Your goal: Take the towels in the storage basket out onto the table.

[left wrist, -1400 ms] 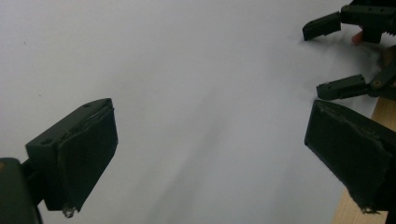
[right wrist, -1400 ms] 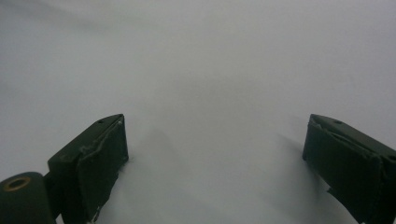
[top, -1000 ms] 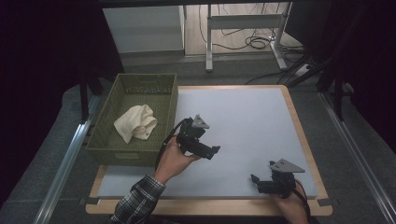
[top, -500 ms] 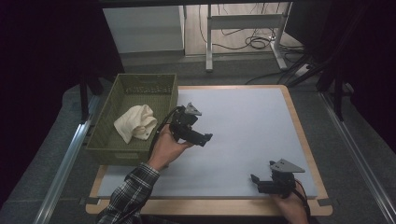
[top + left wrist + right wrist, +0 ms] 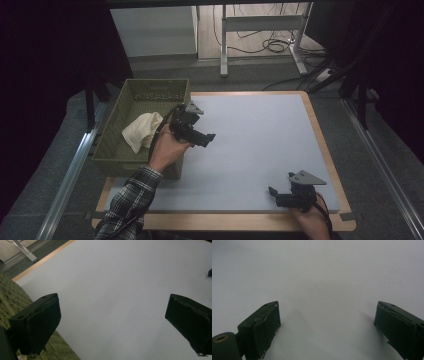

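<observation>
**Two open hand-held grippers over a pale table, a cloth lying in a green basket**

A pale grey table with a wooden border is seen from above. At its far left corner stands an olive-green plastic basket with perforated walls, its long side running along the left edge of the table. A crumpled cream cloth lies inside the basket, toward its near end and against the wall that faces the table's middle.

The left hand-held gripper is held above the table just beside the basket's inner wall, close to the cloth but not touching it, and points toward the table's middle. The person's left hand grips it from below, and a plaid sleeve runs down to the near edge. In the left gripper view its two black jaws stand wide apart with nothing between them, with bare table ahead and the green basket at the lower left.

The right hand-held gripper sits low near the near right corner of the table, well apart from the basket, pointing left. In the right gripper view its jaws are also spread wide and empty, close above the bare table.
</observation>
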A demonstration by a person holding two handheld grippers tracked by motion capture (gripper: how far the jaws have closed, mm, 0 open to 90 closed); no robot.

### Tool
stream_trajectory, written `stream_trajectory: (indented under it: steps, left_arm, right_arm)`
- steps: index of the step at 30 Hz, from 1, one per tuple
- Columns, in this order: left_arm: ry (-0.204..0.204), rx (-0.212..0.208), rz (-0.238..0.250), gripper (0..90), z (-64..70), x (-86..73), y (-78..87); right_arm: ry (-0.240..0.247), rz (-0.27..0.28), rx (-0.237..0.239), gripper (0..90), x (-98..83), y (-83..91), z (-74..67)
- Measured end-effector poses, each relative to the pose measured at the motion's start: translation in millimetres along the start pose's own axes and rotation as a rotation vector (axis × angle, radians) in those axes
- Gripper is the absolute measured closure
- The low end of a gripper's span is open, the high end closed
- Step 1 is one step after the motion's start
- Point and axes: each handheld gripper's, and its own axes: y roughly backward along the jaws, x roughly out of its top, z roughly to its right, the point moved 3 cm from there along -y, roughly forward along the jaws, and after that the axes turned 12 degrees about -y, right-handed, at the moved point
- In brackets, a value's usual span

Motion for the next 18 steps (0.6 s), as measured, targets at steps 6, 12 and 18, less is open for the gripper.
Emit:
stream_trajectory:
  steps: [6, 12, 18]
  left_arm:
    - [0.039, 0.023, 0.017, 0.0, -19.3, -9.8, 8.5]
    - [0.073, 0.054, -0.002, 0.0, -36.1, -19.8, 16.6]
    - [0.087, 0.088, -0.018, 0.0, -49.5, -30.2, 22.8]
  right_arm:
    - [0.000, 0.000, 0.000, 6.7, 0.0, 0.0, 0.0]
    - [0.001, 0.000, 0.000, 6.7, 0.0, 0.0, 0.0]
    - [0.000, 0.000, 0.000, 6.7, 0.0, 0.0, 0.0]
